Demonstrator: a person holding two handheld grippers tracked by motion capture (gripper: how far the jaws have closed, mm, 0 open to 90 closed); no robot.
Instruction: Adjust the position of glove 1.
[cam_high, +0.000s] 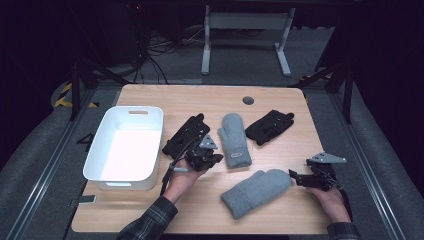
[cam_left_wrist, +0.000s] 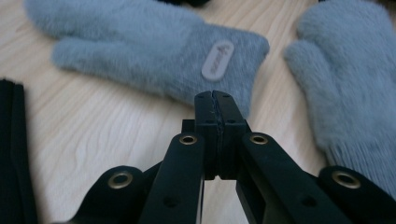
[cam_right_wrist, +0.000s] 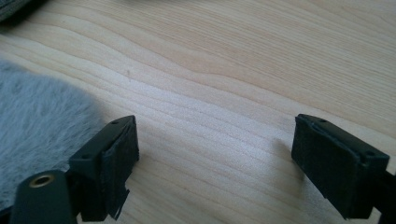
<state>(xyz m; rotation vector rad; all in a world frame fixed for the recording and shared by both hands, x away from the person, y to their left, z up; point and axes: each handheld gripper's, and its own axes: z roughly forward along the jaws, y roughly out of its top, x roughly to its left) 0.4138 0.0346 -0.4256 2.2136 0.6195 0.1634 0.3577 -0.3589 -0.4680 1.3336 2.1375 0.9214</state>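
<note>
Two grey fluffy mittens lie on the wooden table (cam_high: 280, 100). One mitten (cam_high: 234, 140) lies mid-table with a label on its cuff (cam_left_wrist: 217, 59). The other mitten (cam_high: 256, 192) lies nearer the front. My left gripper (cam_high: 219, 158) is shut with nothing between its jaws, and its tips (cam_left_wrist: 215, 95) hover just short of the labelled mitten (cam_left_wrist: 154, 51). A black glove (cam_high: 182, 134) lies under and behind that hand. My right gripper (cam_high: 294, 176) stands open and empty (cam_right_wrist: 215, 140) over bare wood, just right of the front mitten's fingertip end (cam_right_wrist: 32, 126).
A white plastic tub (cam_high: 150, 145) stands at the table's left side. A second black glove (cam_high: 270, 126) lies at the back right. The front mitten (cam_left_wrist: 350, 79) also appears at the right of the left gripper view, and a black glove (cam_left_wrist: 11, 140) at its left edge.
</note>
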